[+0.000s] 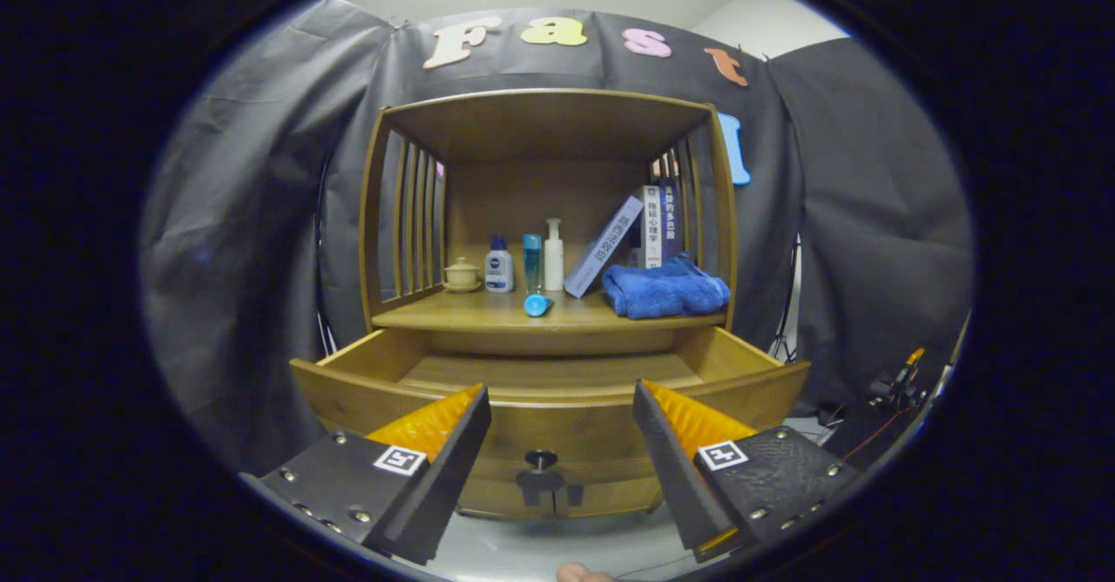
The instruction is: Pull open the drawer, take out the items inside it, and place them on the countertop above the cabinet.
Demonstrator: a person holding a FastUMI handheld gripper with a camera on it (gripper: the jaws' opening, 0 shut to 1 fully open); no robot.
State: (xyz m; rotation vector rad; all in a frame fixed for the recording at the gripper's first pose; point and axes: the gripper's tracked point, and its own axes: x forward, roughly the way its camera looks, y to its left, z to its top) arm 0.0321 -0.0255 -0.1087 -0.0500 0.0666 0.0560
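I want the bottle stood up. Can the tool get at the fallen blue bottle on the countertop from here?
Probably yes. The tool is open, with the drawer pulled out just ahead of it. The blue bottle lies at the countertop front edge, beyond the drawer, with nothing before it.

Dim booth, soft overhead light, sharp centre, strong fisheye bending at edges

Drawer (pixel 557 390) pulled open below countertop (pixel 488 314) w/ bottles, gripper (pixel 562 412) fingers apart, nothing between.
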